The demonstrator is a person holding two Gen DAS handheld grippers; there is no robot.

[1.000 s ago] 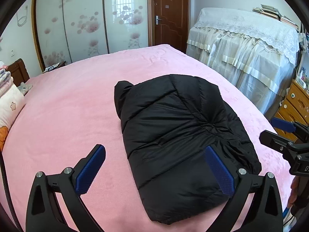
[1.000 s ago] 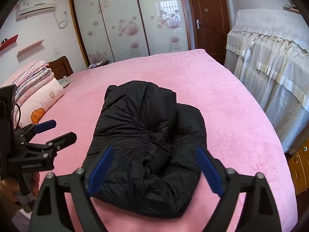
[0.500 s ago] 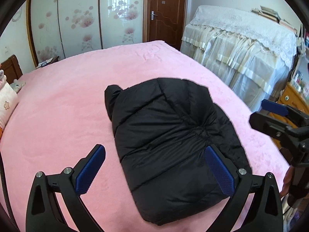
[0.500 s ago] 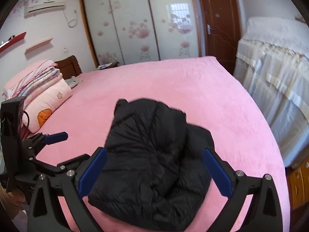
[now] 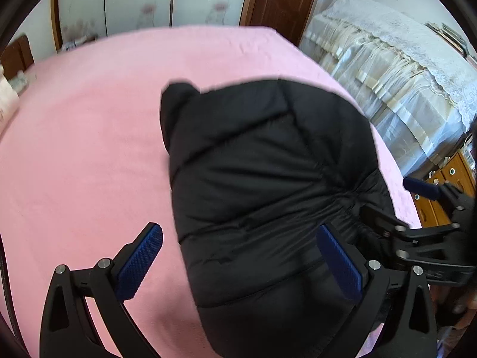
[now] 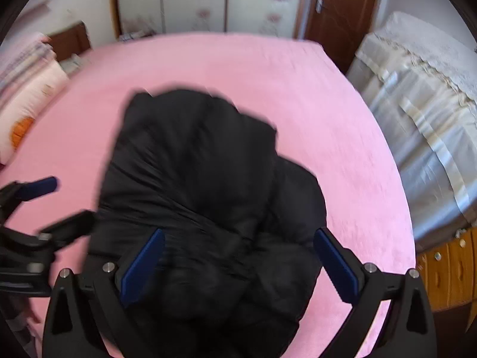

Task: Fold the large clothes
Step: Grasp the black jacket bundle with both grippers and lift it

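Both of my hand-held grippers, left (image 5: 240, 264) and right (image 6: 238, 265), hang released over the near end of the black jacket (image 5: 268, 179) folded on the pink bed (image 5: 89, 149); the right jaws have just been opening, gripping nothing.

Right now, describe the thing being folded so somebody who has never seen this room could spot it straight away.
Find the big bed with the pink cover that fills the middle of the room. Near its close edge lies a puffy black jacket, folded into a thick bundle. It is the only dark thing on the cover; the pillows at the head of the bed are pale and patterned.
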